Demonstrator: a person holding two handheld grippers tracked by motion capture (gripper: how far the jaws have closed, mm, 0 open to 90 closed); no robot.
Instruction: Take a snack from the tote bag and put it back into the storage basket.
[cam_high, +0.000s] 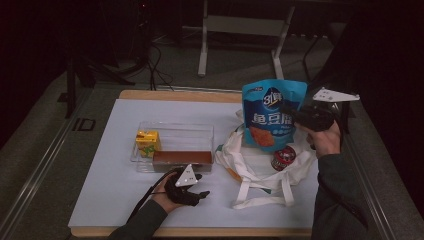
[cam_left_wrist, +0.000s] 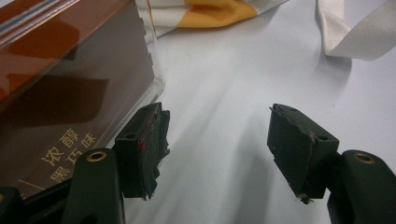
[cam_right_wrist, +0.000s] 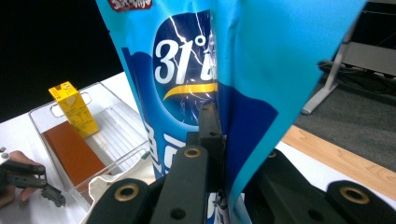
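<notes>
Left side of the bench: a clear tray holds a yellow carton standing at its left end and a brown box lying flat along its near wall. The left claw rests on the bench surface just in front of the tray, in the person's left hand, pointing to the right. In the left gripper view, the left claw stands wide open with nothing between the pads; bare white bench surface lies in the gap. Its one pad sits just beside the tray's corner, with the brown box behind the clear wall; whether that pad touches the wall cannot be told. Centre and right: a white tote bag lies crumpled on the bench, straps trailing toward the near edge, and a small red can sits on the bag's cloth. Above the bag, a blue snack pouch hangs upright, clear of the bench. The right claw is closed on the pouch's right edge, held by the right hand. In the right gripper view, the right claw is clamped narrow on the pouch, the film pinched flat between the jaws and rising well above them. The same view shows the tray, carton and brown box lower left, and the left claw at the far left edge.
</notes>
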